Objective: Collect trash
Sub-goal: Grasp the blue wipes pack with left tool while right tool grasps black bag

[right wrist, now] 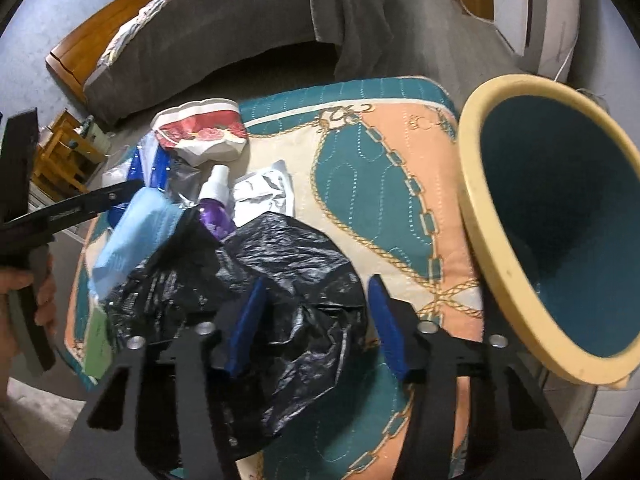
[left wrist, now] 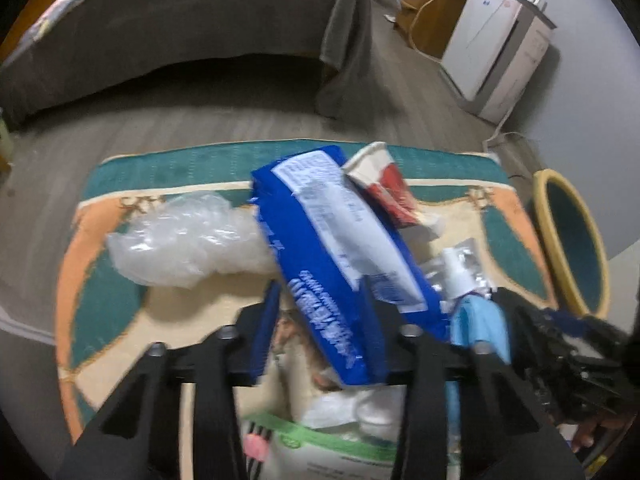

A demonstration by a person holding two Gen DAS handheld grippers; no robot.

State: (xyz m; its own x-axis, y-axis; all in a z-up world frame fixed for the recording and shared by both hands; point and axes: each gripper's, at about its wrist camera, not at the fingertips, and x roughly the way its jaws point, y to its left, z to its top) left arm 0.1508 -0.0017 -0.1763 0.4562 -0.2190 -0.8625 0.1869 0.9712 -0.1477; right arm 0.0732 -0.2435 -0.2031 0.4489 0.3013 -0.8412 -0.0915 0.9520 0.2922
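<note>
My left gripper is shut on a blue and white wrapper and holds it above the patterned rug. Under it lie a clear crumpled plastic bag, a red and white paper cup, a spray bottle and a light blue pack. My right gripper is open, with a black plastic bag lying between its fingers. The teal bin with a yellow rim lies tilted to the right. The cup, purple spray bottle and blue pack also show in the right wrist view.
A grey-covered bed stands behind the rug. A white appliance and a wooden cabinet stand at the back right. A green and white packet lies near my left gripper. Silver foil lies by the bottle.
</note>
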